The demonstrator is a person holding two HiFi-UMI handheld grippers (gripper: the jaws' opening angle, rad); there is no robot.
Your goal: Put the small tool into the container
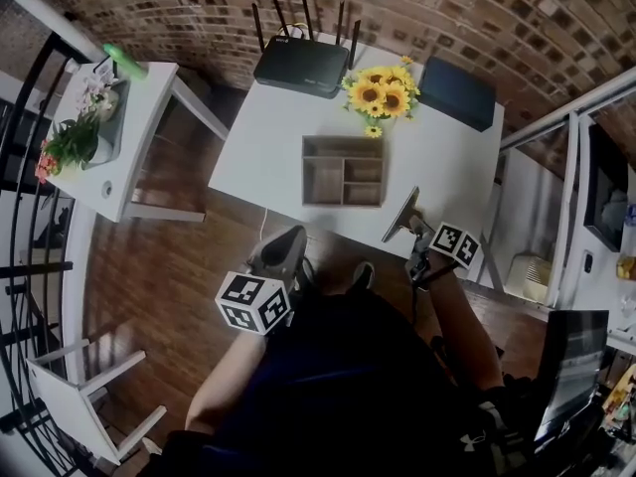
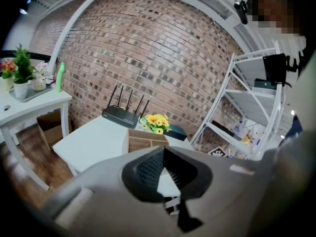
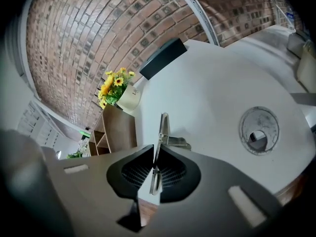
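The small tool (image 1: 401, 215) is a thin flat metal piece, standing on edge over the front right part of the white table (image 1: 268, 137). My right gripper (image 1: 417, 233) is shut on its near end; in the right gripper view the metal strip (image 3: 161, 132) runs out from between the pads of that gripper (image 3: 154, 168). The container (image 1: 306, 172) is a wooden organiser with several open compartments, a short way left of the tool. My left gripper (image 1: 283, 251) hangs below the table's front edge, shut and empty (image 2: 163, 168), pointing toward the container (image 2: 143, 141).
Sunflowers (image 1: 383, 92), a black router (image 1: 301, 66) and a dark flat box (image 1: 457, 92) line the table's back. A round cable hole (image 3: 258, 129) lies right of the tool. A side table with plants (image 1: 75, 137) stands left, a metal shelf (image 1: 586, 167) right.
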